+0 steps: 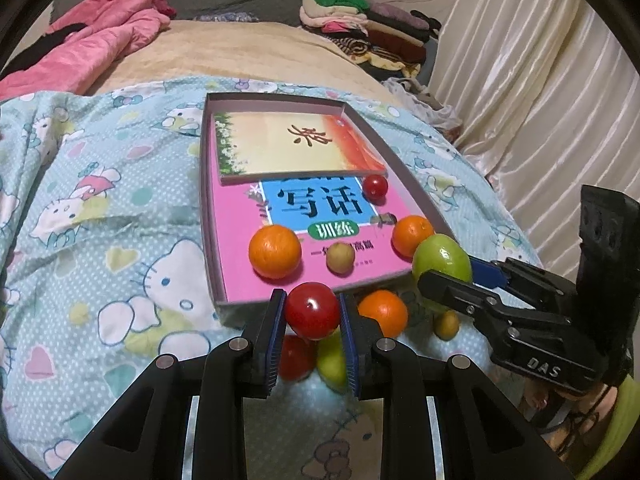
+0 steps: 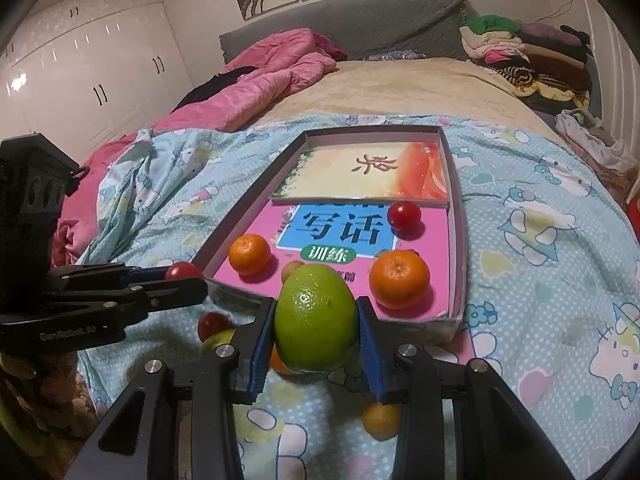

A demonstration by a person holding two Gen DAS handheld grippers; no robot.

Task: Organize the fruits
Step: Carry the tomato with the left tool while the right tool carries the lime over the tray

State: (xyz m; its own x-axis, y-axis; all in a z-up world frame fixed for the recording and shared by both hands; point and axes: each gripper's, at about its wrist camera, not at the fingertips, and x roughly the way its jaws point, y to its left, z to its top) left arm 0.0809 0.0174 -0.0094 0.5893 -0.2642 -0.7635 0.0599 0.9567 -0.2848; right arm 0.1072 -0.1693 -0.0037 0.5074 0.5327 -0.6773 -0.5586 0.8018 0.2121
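My left gripper (image 1: 312, 314) is shut on a red tomato (image 1: 312, 310) just in front of the shallow cardboard box (image 1: 280, 98). My right gripper (image 2: 316, 320) is shut on a green fruit (image 2: 316, 316), also held at the box's near edge; it shows in the left wrist view (image 1: 442, 258) too. In the box lie two oranges (image 1: 275, 252) (image 1: 412, 234), a small red tomato (image 1: 375, 186) and a small tan fruit (image 1: 340, 257). On the bedspread below sit an orange (image 1: 384, 312), another red tomato (image 1: 294, 358), a green fruit (image 1: 332, 358) and a small yellow fruit (image 1: 446, 324).
The box rests on a Hello Kitty bedspread (image 1: 120, 240) and holds a pink book (image 1: 248, 216) and a smaller booklet (image 1: 288, 144). A pink quilt (image 1: 92, 48) lies at the back left, a pile of folded clothes (image 1: 360, 24) at the back right, curtains (image 1: 540, 80) on the right.
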